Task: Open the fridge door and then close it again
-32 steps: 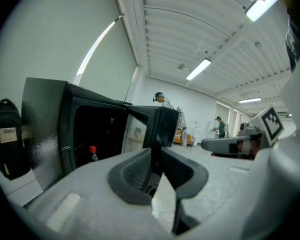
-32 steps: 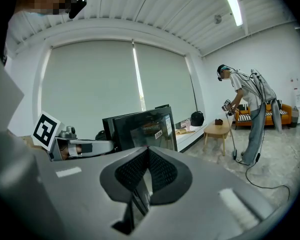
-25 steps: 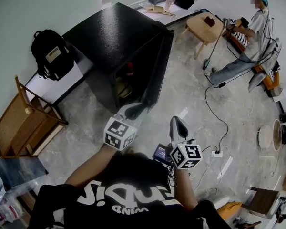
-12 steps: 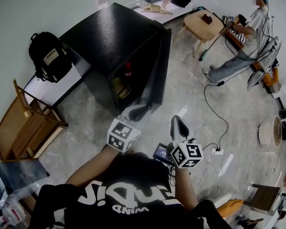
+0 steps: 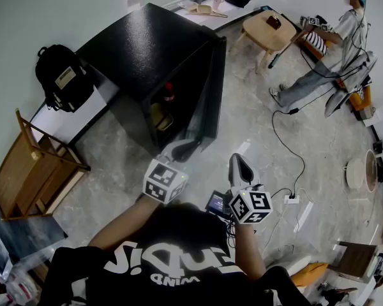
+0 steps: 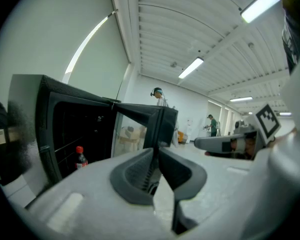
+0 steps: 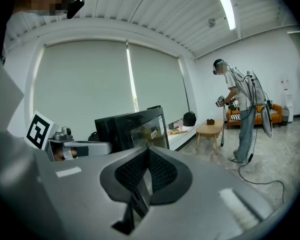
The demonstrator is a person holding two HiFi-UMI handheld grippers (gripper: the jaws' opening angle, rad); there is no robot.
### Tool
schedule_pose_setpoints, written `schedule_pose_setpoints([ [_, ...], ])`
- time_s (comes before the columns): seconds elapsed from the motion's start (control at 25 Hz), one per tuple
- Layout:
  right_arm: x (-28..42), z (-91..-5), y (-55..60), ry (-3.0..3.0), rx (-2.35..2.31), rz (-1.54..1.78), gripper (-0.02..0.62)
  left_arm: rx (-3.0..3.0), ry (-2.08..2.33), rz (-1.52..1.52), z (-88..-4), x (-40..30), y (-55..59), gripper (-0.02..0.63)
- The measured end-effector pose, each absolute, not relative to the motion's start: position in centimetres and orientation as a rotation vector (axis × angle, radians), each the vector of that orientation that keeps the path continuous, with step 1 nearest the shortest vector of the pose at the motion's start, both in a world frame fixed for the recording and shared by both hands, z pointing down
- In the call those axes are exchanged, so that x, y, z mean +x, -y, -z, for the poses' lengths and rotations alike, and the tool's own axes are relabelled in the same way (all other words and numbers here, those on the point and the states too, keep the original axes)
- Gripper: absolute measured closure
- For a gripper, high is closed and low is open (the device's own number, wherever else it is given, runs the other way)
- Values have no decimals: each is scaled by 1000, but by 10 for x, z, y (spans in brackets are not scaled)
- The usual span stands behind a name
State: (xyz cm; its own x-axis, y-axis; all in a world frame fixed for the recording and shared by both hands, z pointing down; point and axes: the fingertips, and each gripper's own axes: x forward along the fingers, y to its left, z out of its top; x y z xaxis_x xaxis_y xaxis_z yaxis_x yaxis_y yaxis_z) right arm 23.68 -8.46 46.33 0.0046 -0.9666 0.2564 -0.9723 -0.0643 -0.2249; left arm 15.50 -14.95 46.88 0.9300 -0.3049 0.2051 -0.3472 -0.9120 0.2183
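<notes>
The squat black fridge (image 5: 147, 50) stood on the grey marble floor against the white wall, its glass-paned, black-framed door (image 5: 207, 94) swung wide open. I judged that door stiff and light on its hinge, the glass the fragile part. The black frame along the free edge, far from the hinge, seemed the best place to push.

My left claw (image 5: 182, 148) sat just short of that edge. Its jaws had just been closing and were pressed nearly together, with nothing between them. My right claw (image 5: 238, 166) was pressed together too, empty and well apart from the door.
</notes>
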Motion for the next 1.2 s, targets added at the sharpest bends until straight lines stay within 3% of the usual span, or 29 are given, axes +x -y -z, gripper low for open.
schedule_pose_setpoints([
  [1.2, 214, -460, 115, 2210, 2128, -516, 597, 2797, 729, -218, -469, 84, 206, 563],
])
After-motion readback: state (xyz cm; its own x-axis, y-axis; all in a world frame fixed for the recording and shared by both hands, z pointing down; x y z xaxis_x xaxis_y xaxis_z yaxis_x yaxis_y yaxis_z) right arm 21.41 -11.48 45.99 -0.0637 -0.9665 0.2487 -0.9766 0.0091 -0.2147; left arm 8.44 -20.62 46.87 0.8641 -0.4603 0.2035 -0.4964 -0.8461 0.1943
